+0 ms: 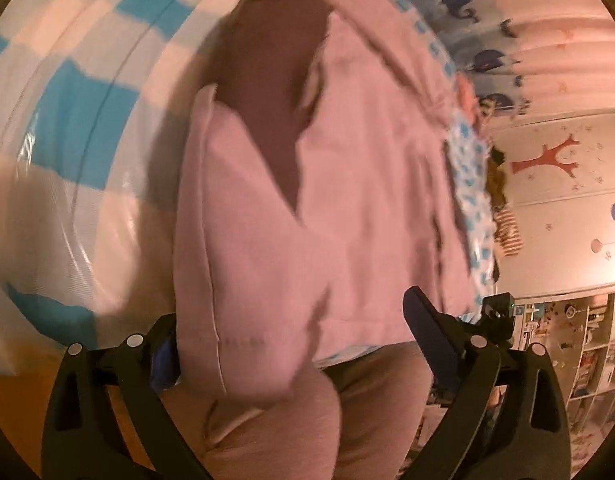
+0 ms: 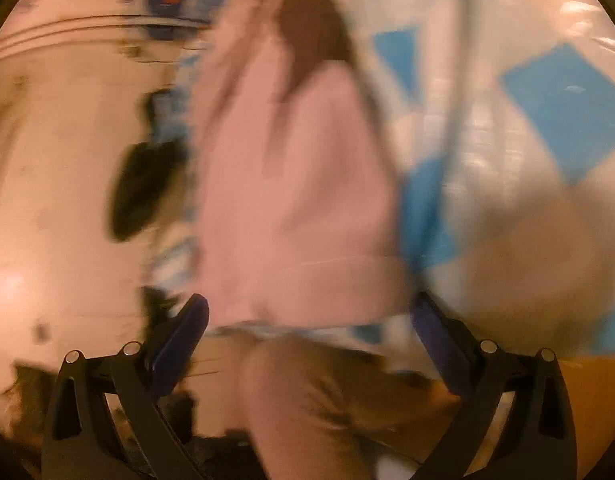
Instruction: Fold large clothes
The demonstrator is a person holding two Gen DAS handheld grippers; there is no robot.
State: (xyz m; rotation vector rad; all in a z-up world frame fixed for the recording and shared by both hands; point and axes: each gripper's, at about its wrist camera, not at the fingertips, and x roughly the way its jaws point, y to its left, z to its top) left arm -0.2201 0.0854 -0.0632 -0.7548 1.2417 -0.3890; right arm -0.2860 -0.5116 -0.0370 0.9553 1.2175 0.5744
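A large pink garment [image 1: 347, 184] with a dark brown inner side [image 1: 267, 80] lies spread on a bed covered in blue and white checks [image 1: 75, 112]. Its lower hem hangs over the bed's edge. My left gripper [image 1: 291, 312] is open wide around that hem. The cloth covers its left finger, and its right finger [image 1: 427, 320] stands clear of the cloth. The right wrist view is blurred. In it the same pink garment [image 2: 291, 200] lies ahead, and my right gripper [image 2: 310, 300] is open just below its hem, pads apart from the cloth.
A person's leg in beige trousers [image 1: 291, 420] stands against the bed's edge between the fingers. Whale-print fabric [image 1: 467, 8] lies at the far side. A white wall with a red tree sticker [image 1: 547, 156] and cluttered shelves [image 1: 579, 344] are to the right.
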